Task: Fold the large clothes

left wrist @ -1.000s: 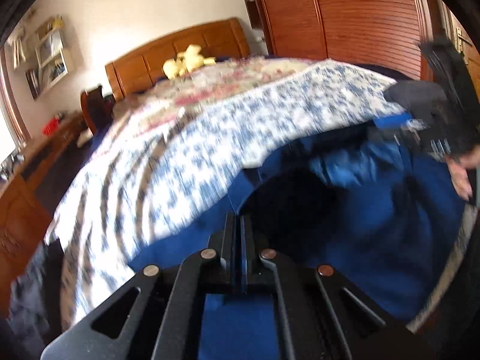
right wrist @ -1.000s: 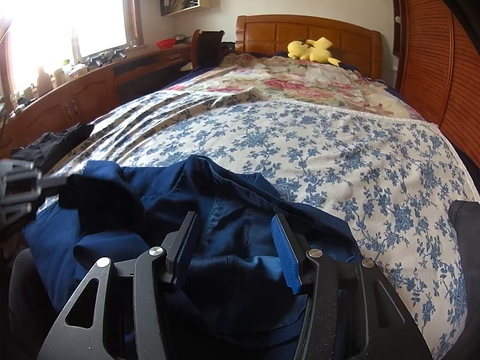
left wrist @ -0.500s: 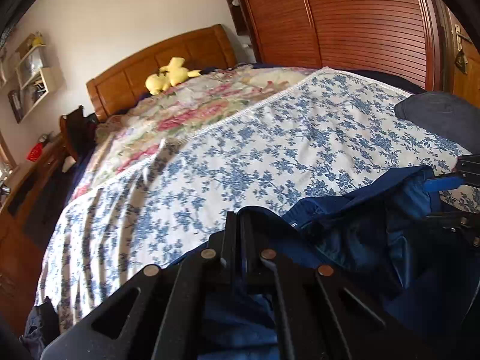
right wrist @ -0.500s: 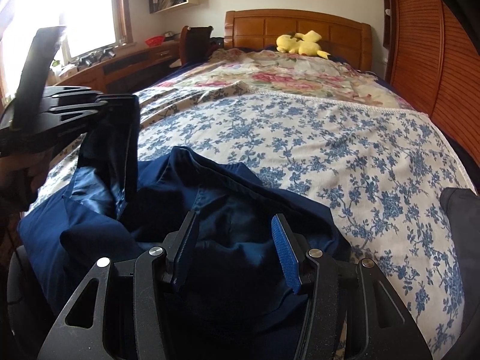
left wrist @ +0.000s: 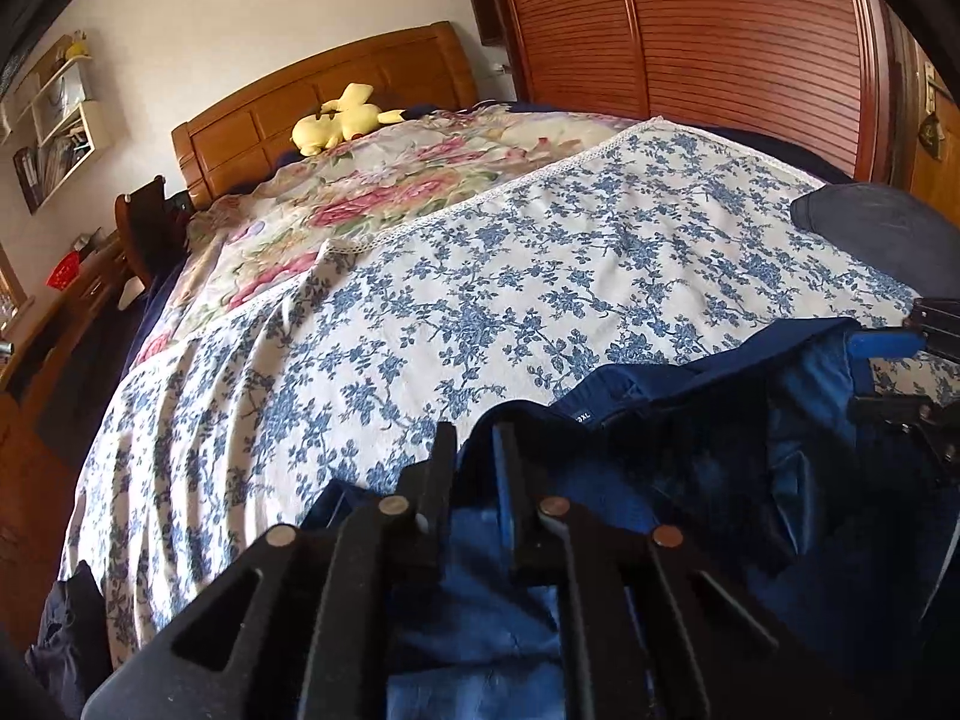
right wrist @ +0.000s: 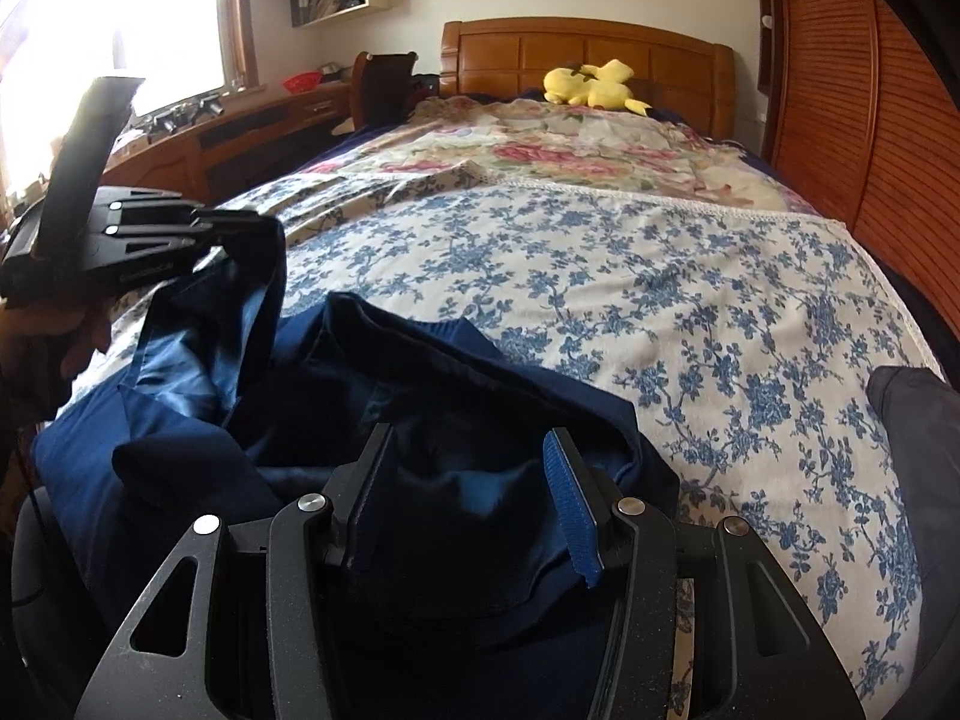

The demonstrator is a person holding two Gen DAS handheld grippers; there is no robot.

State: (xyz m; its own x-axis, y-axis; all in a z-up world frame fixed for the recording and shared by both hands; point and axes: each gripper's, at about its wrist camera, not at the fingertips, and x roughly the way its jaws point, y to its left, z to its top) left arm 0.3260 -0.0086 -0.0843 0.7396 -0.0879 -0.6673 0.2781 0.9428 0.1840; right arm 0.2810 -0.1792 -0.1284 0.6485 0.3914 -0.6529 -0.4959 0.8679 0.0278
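Observation:
A large navy garment (left wrist: pixel 720 480) lies bunched at the near end of the bed, its shiny lining and a size label (left wrist: pixel 581 418) showing. My left gripper (left wrist: pixel 474 429) has a fold of it between its jaws, which are opening a little. In the right wrist view the left gripper (right wrist: pixel 258 222) is raised at the left, held by a hand, and the navy garment (right wrist: pixel 180 420) still hangs from its tips. My right gripper (right wrist: pixel 468 450) stands half open low over the bunched cloth, its pads bare. The right gripper (left wrist: pixel 888 378) also shows at the right edge of the left wrist view.
The bed carries a blue-flowered cover (right wrist: pixel 660 300) and a rose-patterned one behind it. A yellow plush toy (right wrist: pixel 591 84) lies by the wooden headboard. A dark grey cloth (right wrist: pixel 918 420) sits at the bed's right edge. A slatted wardrobe (left wrist: pixel 690 30) stands right, a desk (right wrist: pixel 240 132) left.
My left gripper swung across and lifted a fold of the navy garment off the bed; its jaws have parted slightly. The right gripper has stayed where it was.

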